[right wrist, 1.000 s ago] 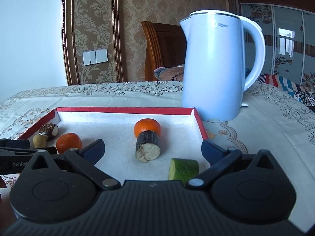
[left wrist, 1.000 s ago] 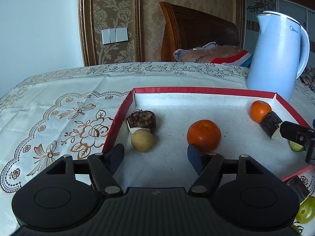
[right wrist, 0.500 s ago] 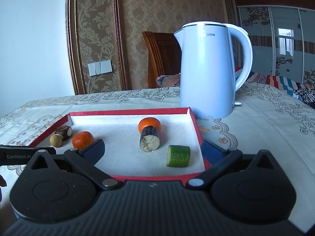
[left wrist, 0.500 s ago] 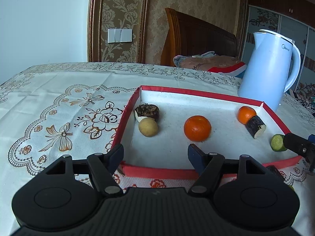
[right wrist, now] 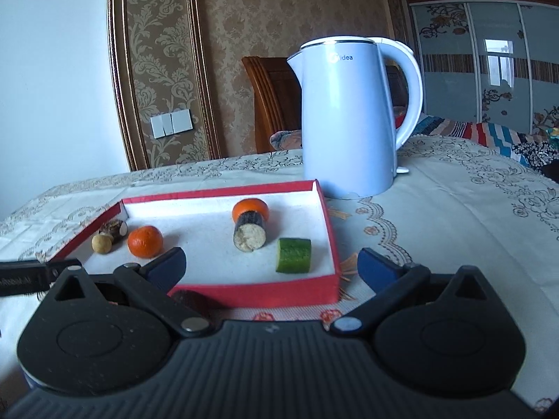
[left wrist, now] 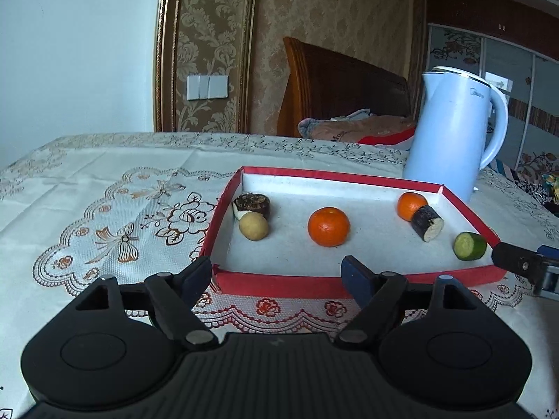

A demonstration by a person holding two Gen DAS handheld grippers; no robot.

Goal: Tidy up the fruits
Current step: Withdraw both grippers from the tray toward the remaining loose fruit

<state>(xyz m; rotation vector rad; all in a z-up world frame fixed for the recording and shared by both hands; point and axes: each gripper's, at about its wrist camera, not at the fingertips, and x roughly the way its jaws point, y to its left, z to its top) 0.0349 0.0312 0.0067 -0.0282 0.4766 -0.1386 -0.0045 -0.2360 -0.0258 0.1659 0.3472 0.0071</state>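
left gripper (left wrist: 277, 272): jaws wide, just been opening, nothing between | right gripper (right wrist: 270, 267): jaws wide, nothing held

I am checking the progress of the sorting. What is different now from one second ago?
Both tongs, left and right, have drawn back from over the red tray, empty. The left jaws have just opened wider, with nothing between them. The oranges, cucumber piece and kettle lie as before.
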